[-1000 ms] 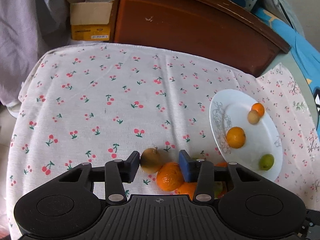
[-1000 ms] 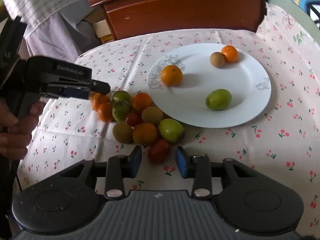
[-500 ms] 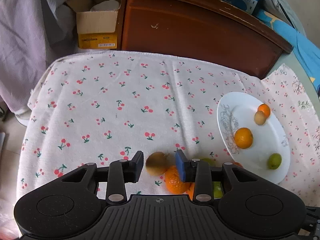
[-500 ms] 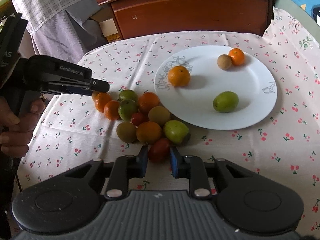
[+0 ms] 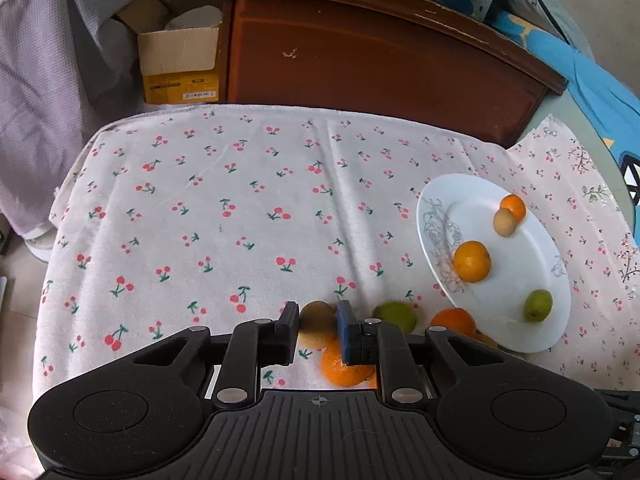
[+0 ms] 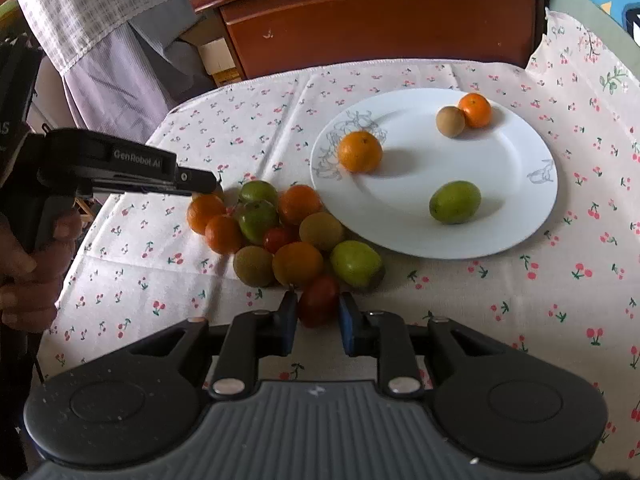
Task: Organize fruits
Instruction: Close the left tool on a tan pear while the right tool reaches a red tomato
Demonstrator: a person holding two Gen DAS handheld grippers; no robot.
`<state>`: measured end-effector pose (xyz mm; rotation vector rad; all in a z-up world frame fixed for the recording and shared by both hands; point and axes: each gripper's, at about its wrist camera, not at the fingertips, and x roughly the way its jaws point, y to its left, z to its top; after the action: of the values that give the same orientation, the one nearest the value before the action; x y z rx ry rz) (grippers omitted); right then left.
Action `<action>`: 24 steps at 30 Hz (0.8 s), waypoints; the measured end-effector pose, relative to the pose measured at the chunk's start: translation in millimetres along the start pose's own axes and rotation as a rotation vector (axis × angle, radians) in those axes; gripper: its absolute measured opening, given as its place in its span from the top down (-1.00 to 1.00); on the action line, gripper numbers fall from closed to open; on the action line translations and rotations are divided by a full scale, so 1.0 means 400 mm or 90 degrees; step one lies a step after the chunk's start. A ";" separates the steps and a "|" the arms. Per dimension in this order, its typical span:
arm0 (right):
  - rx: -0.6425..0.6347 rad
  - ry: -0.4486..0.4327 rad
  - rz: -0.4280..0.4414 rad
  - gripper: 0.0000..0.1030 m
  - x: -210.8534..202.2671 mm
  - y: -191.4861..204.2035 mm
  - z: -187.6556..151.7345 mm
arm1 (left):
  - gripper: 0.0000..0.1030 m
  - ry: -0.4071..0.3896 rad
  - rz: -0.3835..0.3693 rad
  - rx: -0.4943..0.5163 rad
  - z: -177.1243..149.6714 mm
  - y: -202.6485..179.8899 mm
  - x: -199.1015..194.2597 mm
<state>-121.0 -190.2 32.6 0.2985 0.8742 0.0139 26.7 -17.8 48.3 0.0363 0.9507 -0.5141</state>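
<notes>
My left gripper (image 5: pixel 318 322) is shut on a brown kiwi (image 5: pixel 317 325) and holds it above the fruit pile. My right gripper (image 6: pixel 318 312) is shut on a red tomato (image 6: pixel 319 300) at the near edge of the pile (image 6: pixel 280 232) of oranges, green fruits and kiwis. The white plate (image 6: pixel 520 208) holds two oranges, a kiwi (image 6: pixel 450 121) and a green fruit (image 6: pixel 455 202). The plate also shows in the left wrist view (image 5: pixel 536 252). The left gripper shows at the left of the right wrist view (image 6: pixel 200 182), over the pile's far side.
A cherry-print cloth (image 5: pixel 224 216) covers the table. A brown wooden cabinet (image 5: pixel 380 64) stands behind it, with a cardboard box (image 5: pixel 180 68) to its left. Hanging fabric (image 6: pixel 100 40) is at the far left.
Both grippers closed: the left on the kiwi and lifted it, the right on the red tomato, which it has raised slightly. Both views pulled back upward.
</notes>
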 end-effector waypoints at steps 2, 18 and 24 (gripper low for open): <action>0.001 -0.002 0.001 0.58 -0.001 0.001 0.002 | 0.65 -0.003 0.003 0.003 -0.004 -0.003 -0.005; 0.002 0.010 0.004 0.58 0.010 0.004 0.003 | 0.52 -0.003 -0.019 0.022 -0.013 -0.015 -0.003; 0.006 0.001 0.010 0.59 0.003 0.004 0.006 | 0.72 -0.009 -0.008 0.031 -0.013 -0.017 -0.007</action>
<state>-118.1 -189.0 33.7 0.3151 0.8730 0.0249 18.6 -21.3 48.7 0.0702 0.9251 -0.5485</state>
